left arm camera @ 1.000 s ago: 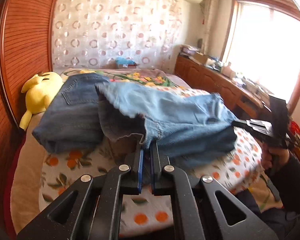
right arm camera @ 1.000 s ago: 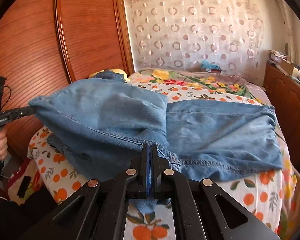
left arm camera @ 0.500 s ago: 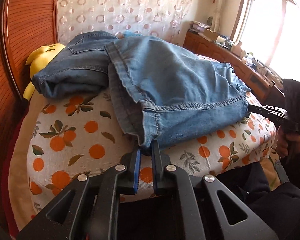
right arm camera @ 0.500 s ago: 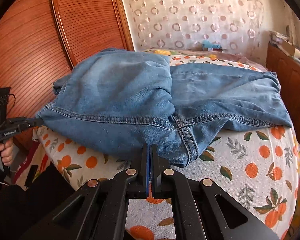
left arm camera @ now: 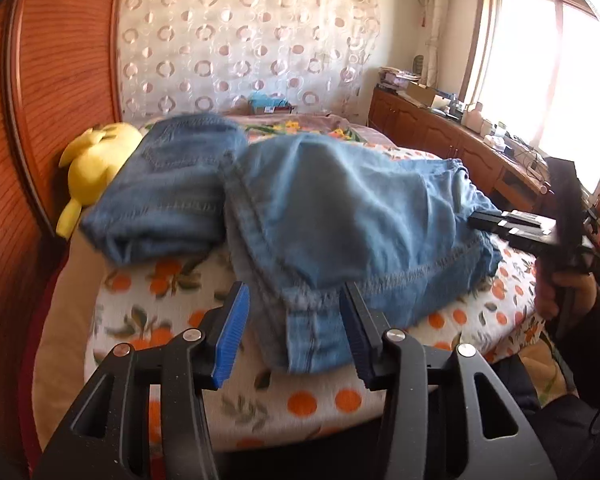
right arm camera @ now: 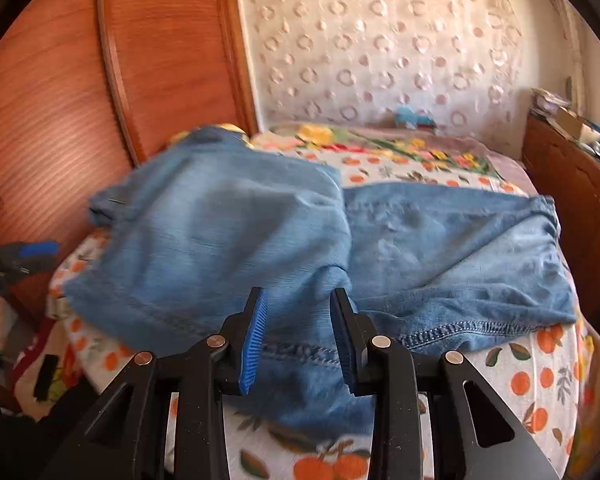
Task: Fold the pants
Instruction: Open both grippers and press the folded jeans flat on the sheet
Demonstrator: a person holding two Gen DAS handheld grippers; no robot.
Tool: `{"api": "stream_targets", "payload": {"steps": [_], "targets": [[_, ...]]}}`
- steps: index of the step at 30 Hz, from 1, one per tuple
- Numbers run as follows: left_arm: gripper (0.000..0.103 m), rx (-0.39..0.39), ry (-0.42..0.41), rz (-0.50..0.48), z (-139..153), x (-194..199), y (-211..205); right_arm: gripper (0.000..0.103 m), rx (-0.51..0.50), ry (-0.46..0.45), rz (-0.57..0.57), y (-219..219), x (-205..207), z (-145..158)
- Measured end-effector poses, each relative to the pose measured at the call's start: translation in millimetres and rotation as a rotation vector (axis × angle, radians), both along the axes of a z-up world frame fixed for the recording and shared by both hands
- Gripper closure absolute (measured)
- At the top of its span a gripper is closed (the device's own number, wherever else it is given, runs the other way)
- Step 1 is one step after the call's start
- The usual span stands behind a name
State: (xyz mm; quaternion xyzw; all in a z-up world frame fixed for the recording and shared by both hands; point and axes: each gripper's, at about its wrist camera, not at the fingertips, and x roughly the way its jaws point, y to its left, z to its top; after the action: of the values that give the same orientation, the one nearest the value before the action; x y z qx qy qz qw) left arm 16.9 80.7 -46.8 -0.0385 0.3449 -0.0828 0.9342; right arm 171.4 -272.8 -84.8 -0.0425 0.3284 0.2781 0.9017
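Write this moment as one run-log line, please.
left gripper: just opened | right gripper: just opened | jeans: released, lying on bed

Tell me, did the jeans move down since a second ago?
Yes. The jeans were held up above the orange-print bedspread; now they lie on it, and both tongs, left and right, have just been opening, pads off the denim.

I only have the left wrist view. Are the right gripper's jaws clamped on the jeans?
Observer: No. The right gripper has just been opening; its jaws stand apart, with the jeans between them but not pinched.
Operator: And the fabric to the right of it, is it lying on the bed?
Observer: Yes. That single layer lies flat, and its stitched hem rests on the orange-print bedspread.
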Motion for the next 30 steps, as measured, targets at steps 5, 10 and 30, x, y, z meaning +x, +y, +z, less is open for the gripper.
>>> {"api": "stream_targets", "payload": {"steps": [5,10,30], "targets": [[0.055,0.041,-0.052,-0.084,20.1,36.9,-30.0,0.069,0.002,0.050,-0.032,-4.6,15.4,-9.1],[0.055,0.063,-0.106,-0.172,33.7,93.5,-69.0,0.069,0.023,0.119,-0.016,-8.1,25.9,-16.1],[0.055,0.183,0.042,-0.209,-19.6,242.9,-134.7,0.098,0.114,0.083,-0.058,-32.9,1.2,-13.4]]}}
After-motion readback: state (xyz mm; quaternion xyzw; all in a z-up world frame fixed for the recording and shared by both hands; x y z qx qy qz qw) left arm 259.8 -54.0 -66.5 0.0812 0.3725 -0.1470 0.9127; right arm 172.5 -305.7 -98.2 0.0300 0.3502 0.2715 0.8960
